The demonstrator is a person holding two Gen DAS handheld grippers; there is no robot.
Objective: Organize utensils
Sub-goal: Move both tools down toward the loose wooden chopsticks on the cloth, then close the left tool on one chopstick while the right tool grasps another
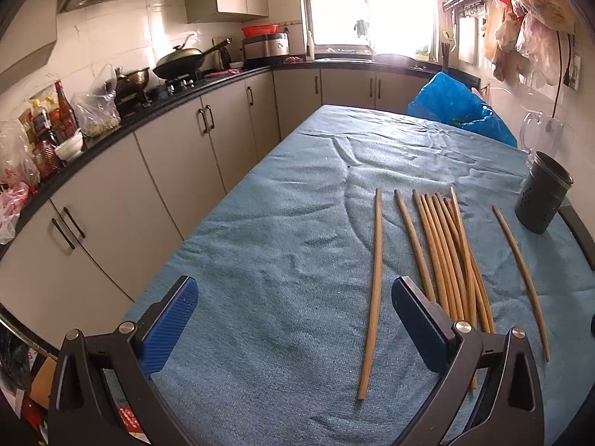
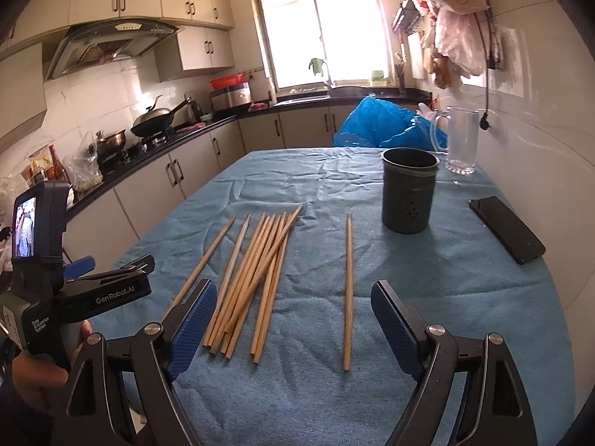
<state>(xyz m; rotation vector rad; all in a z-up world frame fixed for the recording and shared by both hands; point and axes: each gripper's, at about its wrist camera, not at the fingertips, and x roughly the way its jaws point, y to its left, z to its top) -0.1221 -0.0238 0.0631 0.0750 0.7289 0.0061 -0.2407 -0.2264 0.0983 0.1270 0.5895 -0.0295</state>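
Observation:
Several wooden chopsticks lie in a loose bundle on the blue tablecloth; they also show in the left wrist view. One chopstick lies alone to the right of the bundle, and also shows in the left wrist view. Another single chopstick lies at the left of the bundle. A dark cylindrical utensil holder stands upright beyond them, also in the left wrist view. My left gripper is open and empty above the cloth, left of the bundle. My right gripper is open and empty, just short of the bundle's near ends.
A black phone lies at the right edge. A glass pitcher and a blue plastic bag stand at the far end. A kitchen counter with pots runs along the left. The left gripper's body shows at left.

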